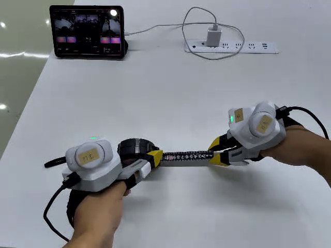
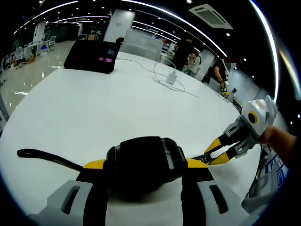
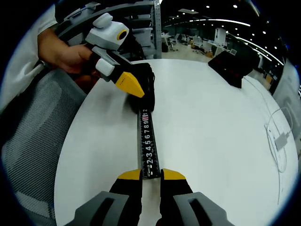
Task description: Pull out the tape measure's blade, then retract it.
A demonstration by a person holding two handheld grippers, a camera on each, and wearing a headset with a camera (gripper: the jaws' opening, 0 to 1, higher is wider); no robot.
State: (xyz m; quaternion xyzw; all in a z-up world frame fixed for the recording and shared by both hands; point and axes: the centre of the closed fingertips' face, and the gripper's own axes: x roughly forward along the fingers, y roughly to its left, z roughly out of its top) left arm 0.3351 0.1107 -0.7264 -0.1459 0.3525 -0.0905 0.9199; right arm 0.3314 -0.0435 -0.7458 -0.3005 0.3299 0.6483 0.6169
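A black tape measure case sits on the white table between the yellow-tipped jaws of my left gripper, which is shut on it; in the left gripper view the case bulges up between the jaws. Its black blade with white numbers runs right to my right gripper, which is shut on the blade's end. The right gripper view has the blade stretching from my right gripper back to the case, about twelve centimetres out.
A tablet stands at the far left of the table. A white power strip with a charger and looped cable lies at the back right. A black cord trails left of the case. People stand in the background.
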